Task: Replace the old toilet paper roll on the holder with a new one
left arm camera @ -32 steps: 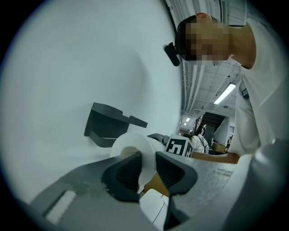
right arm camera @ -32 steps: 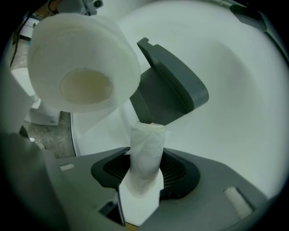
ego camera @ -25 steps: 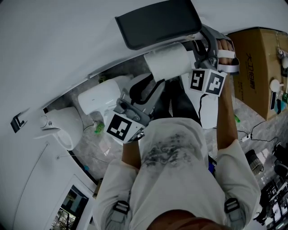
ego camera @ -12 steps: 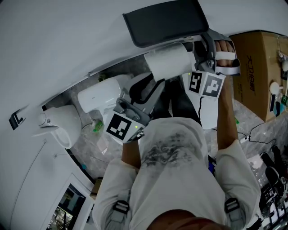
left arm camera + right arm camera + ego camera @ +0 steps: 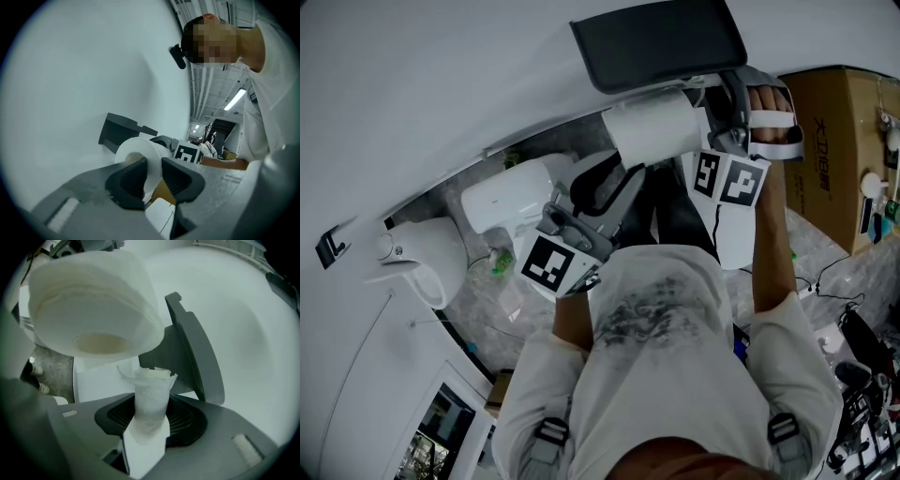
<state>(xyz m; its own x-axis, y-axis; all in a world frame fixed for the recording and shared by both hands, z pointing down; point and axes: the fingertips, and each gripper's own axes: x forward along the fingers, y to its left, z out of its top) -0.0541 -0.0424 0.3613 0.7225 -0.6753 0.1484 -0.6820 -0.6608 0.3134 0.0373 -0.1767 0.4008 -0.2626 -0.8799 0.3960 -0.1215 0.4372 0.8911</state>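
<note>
A dark grey holder (image 5: 661, 42) is fixed to the white wall. Just beneath it is a full white toilet roll (image 5: 654, 131), seen end-on in the right gripper view (image 5: 89, 310) with its core showing. My right gripper (image 5: 714, 105) is at the roll's right end. Its jaws (image 5: 152, 418) are shut on a twisted strip of the roll's paper (image 5: 150, 390). My left gripper (image 5: 619, 183) is lower, pointing up toward the roll. Its jaws (image 5: 152, 173) stand slightly apart with nothing between the pads, and the roll (image 5: 136, 150) and holder (image 5: 119, 133) show beyond them.
A white toilet (image 5: 511, 197) and a white wall bowl (image 5: 422, 258) stand below to the left. A small hook (image 5: 328, 248) is on the wall. A cardboard box (image 5: 830, 141) stands at the right, with cables and gear (image 5: 862, 375) on the floor.
In the head view the holder now sits further right over the roll. The right gripper's marker cube has rolled a little. The left gripper has kept still.
</note>
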